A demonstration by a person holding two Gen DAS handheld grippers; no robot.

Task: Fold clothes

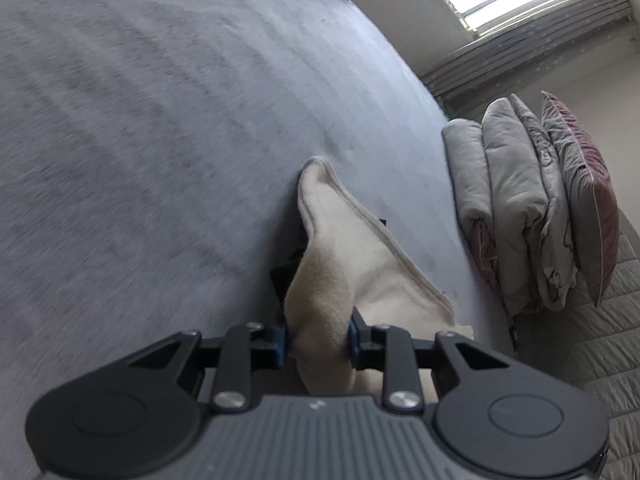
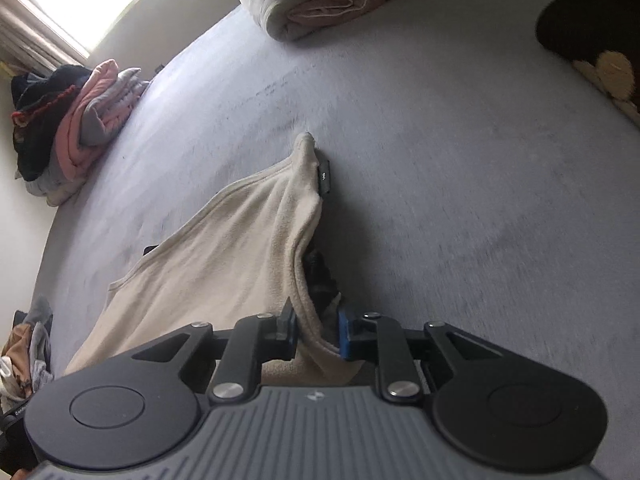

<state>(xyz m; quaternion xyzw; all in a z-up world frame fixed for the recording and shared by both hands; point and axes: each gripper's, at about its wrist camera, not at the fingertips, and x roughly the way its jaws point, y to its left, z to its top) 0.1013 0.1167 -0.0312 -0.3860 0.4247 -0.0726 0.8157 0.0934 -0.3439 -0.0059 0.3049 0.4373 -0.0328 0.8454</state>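
Cream fleece garment [image 1: 340, 248] [image 2: 224, 248]: soft, napped fabric with a stitched hem along its visible edges. It is not lying flat. The cloth is lifted off the grey bed surface [image 1: 160, 120] [image 2: 460, 160] and gathered into folds at two points, with a taut span running between them. In the left wrist view a bunched section rises to a rounded tip and a hemmed edge slopes down toward the bed's right side. In the right wrist view the fabric spreads wide to the left, draping toward the bed's near edge, and narrows to a peak near the middle of the bed. A small dark tag sits just below that peak. Further garment shape cannot be determined.
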